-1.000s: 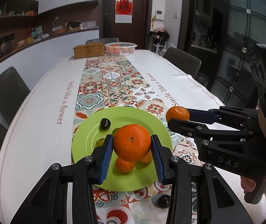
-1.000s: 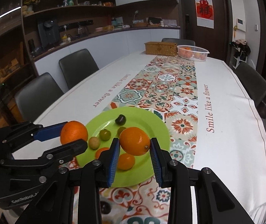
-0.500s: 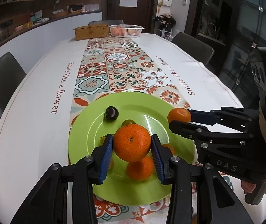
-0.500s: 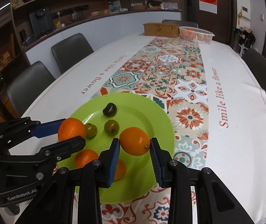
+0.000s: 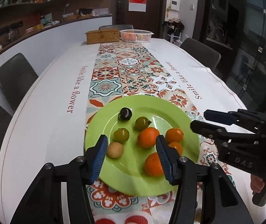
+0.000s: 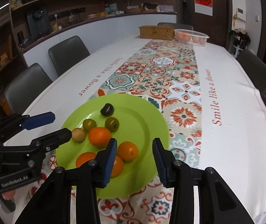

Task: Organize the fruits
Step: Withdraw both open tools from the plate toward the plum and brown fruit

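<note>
Left wrist view: orange, green, dark fruits point(image 5: 148, 137) on green plate point(image 5: 185, 128); both jaws opening, empty.

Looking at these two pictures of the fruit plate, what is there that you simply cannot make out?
- White basket at the table's far end, both views: contents too small to name; only orange shapes show.
- Lowest orange fruit, right view: partly behind a finger of the right tongs.
- Green plate, left view: near rim hidden by the left tongs.
- The person: only fingers show, at the picture's edge.

One round green plate point(image 5: 187, 128) holds four orange mandarins point(image 5: 147, 137), two greenish tomatoes point(image 5: 121, 135), one dark plum point(image 5: 125, 113), one tan round fruit point(image 5: 115, 149).
</note>
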`<state>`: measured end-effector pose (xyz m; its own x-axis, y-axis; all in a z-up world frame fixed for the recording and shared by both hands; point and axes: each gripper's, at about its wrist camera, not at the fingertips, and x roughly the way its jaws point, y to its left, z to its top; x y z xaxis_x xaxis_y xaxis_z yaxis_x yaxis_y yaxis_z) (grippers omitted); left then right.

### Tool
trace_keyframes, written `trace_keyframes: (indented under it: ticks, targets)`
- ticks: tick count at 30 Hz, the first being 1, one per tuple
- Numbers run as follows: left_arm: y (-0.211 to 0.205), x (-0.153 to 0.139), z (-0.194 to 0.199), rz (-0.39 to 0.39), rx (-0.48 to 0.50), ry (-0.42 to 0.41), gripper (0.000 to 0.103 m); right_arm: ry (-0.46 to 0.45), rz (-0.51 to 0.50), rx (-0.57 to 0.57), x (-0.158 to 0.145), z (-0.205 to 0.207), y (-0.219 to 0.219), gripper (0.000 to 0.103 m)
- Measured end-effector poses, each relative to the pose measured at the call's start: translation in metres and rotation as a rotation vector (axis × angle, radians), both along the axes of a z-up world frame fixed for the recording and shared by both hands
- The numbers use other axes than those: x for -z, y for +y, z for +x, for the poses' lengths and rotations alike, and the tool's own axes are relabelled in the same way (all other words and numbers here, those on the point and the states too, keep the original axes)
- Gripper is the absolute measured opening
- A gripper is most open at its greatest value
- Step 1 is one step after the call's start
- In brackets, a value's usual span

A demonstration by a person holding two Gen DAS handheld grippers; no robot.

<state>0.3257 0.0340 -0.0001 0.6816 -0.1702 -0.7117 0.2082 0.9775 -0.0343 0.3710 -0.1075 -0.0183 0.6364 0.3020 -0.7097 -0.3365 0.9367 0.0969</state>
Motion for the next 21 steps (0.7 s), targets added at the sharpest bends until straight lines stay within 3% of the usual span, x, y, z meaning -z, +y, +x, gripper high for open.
trace_keyframes:
  ticks: [4,13,21]
  targets:
    - [-0.001,-0.011,-0.019,-0.001,0.0,-0.027,0.055,-0.037,-0.001,0.003,-0.015,-0.019,-0.005,0.046]
    - [-0.004,-0.037,-0.063,0.023,0.005,-0.11,0.064,-0.116,-0.003,-0.01,-0.043,-0.069,-0.008,0.046]
    - [-0.003,-0.036,-0.103,0.056,0.035,-0.145,0.074,-0.118,0.001,-0.018,-0.043,-0.105,-0.006,0.046]
